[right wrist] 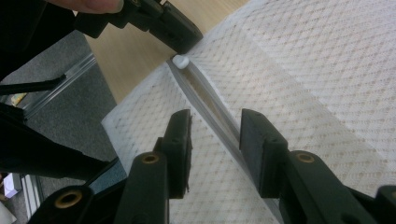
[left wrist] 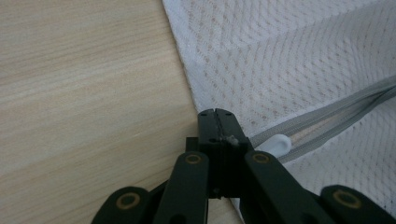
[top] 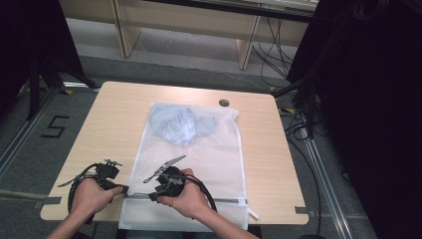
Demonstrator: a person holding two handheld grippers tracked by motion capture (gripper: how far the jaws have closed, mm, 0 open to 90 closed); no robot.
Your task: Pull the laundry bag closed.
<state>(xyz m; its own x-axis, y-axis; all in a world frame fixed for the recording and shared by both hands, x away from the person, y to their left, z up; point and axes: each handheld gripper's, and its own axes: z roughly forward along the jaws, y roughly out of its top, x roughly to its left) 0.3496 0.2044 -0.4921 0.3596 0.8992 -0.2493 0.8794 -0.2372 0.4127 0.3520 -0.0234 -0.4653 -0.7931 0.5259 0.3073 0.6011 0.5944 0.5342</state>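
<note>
- Where the table's (top: 109,112) near-left part lies bare, the left gripper (top: 123,189) sits low in the person's left hand (top: 89,196), jaws pressed together at the left edge of the white mesh laundry bag (top: 209,159).
- In the left gripper view the jaws of the left gripper (left wrist: 215,122) are shut right at the start of the grey zipper (left wrist: 336,116); the white zipper pull (left wrist: 276,143) lies just beside them, partly behind one jaw. Can't tell if they pinch the pull or just the bag's edge.
- Bag lies flat down the table's middle, near end overhanging the front edge; zipper runs across that near end.
- Bluish garment (top: 181,124) bunched inside the bag at its far end.
- Right gripper (top: 155,195), in the right hand (top: 186,199), rests on the bag beside the zipper.
- Right gripper view: right gripper (right wrist: 215,140) has jaws spread, straddling the zipper (right wrist: 210,102), nothing pinched; pull (right wrist: 180,61) farther along, by the left gripper's tip.
- Small dark round disc (top: 224,103) on the table past the bag's far-right corner.
</note>
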